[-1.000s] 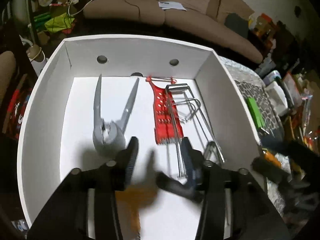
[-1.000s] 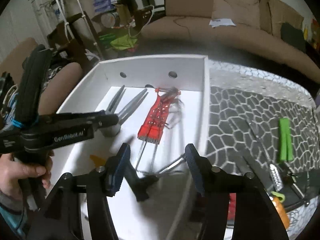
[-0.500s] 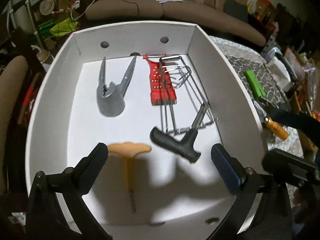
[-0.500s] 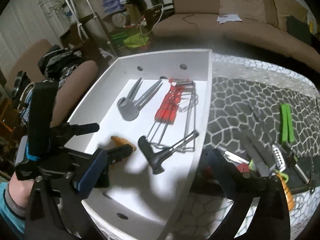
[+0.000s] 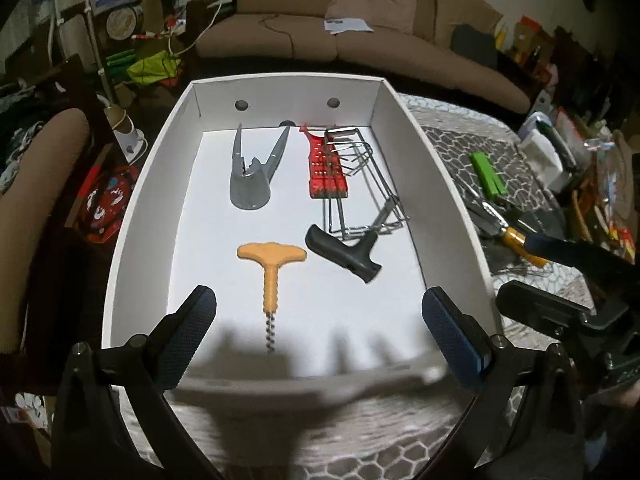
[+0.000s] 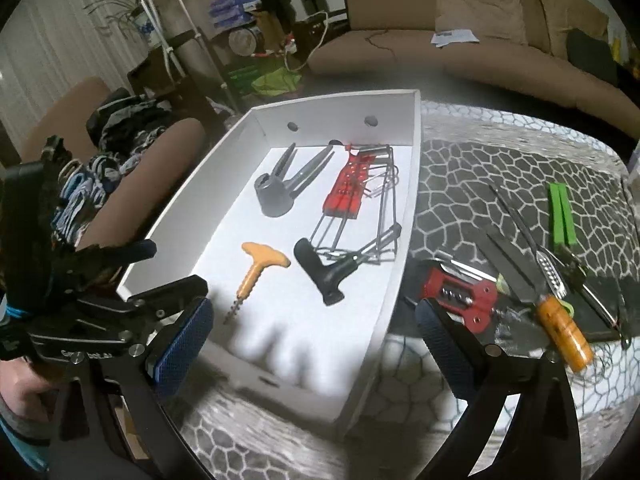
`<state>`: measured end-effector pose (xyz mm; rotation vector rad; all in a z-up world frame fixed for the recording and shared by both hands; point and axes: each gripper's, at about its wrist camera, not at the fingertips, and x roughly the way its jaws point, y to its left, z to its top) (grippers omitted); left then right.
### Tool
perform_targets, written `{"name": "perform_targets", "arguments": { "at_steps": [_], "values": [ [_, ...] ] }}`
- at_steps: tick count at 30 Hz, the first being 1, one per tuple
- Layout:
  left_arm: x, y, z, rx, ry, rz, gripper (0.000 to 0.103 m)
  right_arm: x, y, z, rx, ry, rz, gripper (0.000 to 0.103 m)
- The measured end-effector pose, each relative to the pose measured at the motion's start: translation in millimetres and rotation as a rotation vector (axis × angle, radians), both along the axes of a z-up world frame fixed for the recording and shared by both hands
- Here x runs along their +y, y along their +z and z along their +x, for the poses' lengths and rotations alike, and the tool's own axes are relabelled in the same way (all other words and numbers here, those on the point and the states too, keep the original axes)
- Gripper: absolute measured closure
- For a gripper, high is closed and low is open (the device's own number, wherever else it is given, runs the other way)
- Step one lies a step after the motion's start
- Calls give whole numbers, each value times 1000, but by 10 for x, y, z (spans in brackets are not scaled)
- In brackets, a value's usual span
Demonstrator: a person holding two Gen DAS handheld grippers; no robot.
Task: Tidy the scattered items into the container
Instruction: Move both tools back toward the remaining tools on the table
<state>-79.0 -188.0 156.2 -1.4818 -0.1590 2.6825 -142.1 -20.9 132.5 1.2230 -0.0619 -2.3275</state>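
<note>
Both grippers stand fully spread with nothing between the pads; each has just been opening, and the frames show no object in either. Left gripper (image 5: 319, 324) hangs over the near end of the white container (image 5: 142, 216), its blue-padded fingertips (image 5: 192, 326) above the near floor and near rim. Right gripper (image 6: 310, 344) sits over the container's near right corner, one finger above the box floor, the other above the patterned tablecloth (image 6: 480, 168). Inside the container, all lying flat on the floor: orange-handled corkscrew (image 5: 271, 268), screw tip toward the near wall, free of both grippers; just right of it a black-handled tool (image 5: 344, 254) whose metal end rests against a wire rack (image 5: 368, 192); a red perforated piece (image 5: 326, 170) touching that rack on its left; a grey two-pronged tool (image 5: 252, 178) toward the far left, prongs pointing at the far wall. Still outside the container, on the tablecloth to its right: red multi-bit holder (image 6: 460, 294) just beside the box wall, orange-handled knife (image 6: 560, 326), dark flat blades (image 6: 508, 264), green clip (image 6: 562, 216) farther out. A hand (image 6: 18, 380) grips the left gripper's handle in the right wrist view. Brown sofa (image 5: 360, 36) behind the table.
</note>
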Motion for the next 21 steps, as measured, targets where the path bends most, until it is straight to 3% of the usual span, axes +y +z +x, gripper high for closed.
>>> {"name": "perform_targets", "arguments": {
  "at_steps": [10,21],
  "values": [
    [244,149,509,24,-1,0,0,267,83,383,17,-5,-28,0],
    [857,148,810,76,-49,68,0,847,44,659,47,-24,-8,0]
  ]
}}
